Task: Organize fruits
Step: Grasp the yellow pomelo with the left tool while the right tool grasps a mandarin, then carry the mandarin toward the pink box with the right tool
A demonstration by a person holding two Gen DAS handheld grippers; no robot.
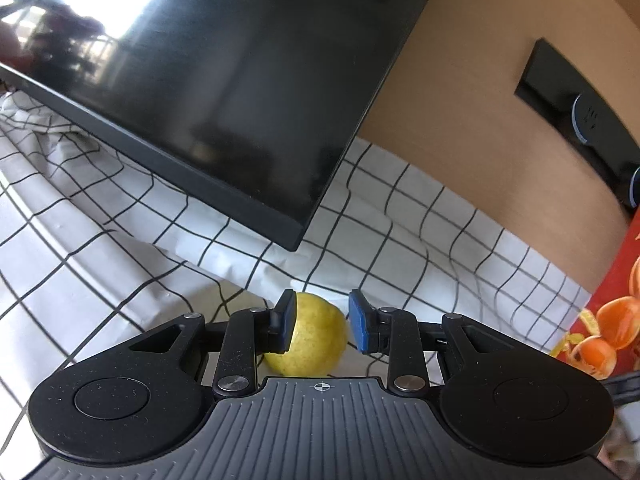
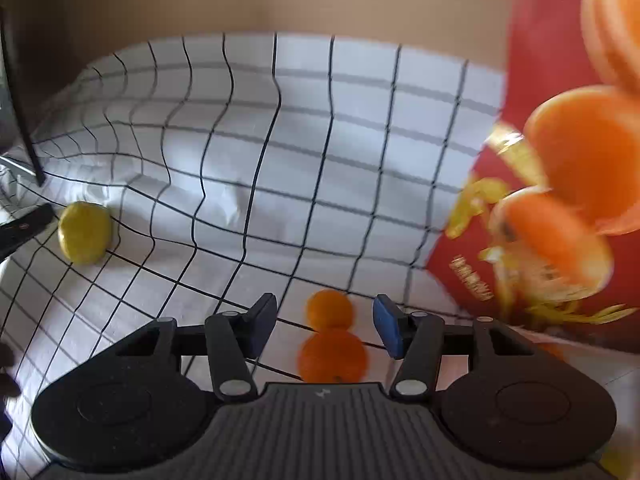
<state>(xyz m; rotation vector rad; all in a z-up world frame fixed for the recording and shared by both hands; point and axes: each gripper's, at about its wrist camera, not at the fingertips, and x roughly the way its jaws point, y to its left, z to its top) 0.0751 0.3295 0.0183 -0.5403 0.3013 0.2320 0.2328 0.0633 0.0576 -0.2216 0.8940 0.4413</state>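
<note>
- Checked cloth (image 2: 320, 140), white with black lines, rumpled, spread over the whole work surface under everything else.
- Dark monitor (image 1: 240, 100), switched off and glossy, standing on the cloth at the back left, against a beige wall.
- Red package (image 2: 532, 80) printed with pictures of oranges, upright at the right edge of the cloth; only its outer face visible, so cannot tell what is inside. No loose fruit seen in it or on it.
- Left gripper (image 1: 322, 320): blue pads partly spread, pinching nothing; tips just above the cloth and pointing towards the monitor's lower corner.
- Right gripper (image 2: 324, 324): pads spread wider, also pinching nothing; tilted down at the cloth beside the red package.
- Yellow fruit (image 1: 316, 340), lying on the cloth just past the left gripper's tips, wider than the gap between the pads and partly hidden behind the left pad; from the right wrist seen at far left (image 2: 84, 232), well apart from the package.
- Nearer orange (image 2: 332, 356), on the cloth below the right gripper's open gap, blurred.
- Farther orange (image 2: 330, 310), touching or just beside the nearer one, near the foot of the red package.
</note>
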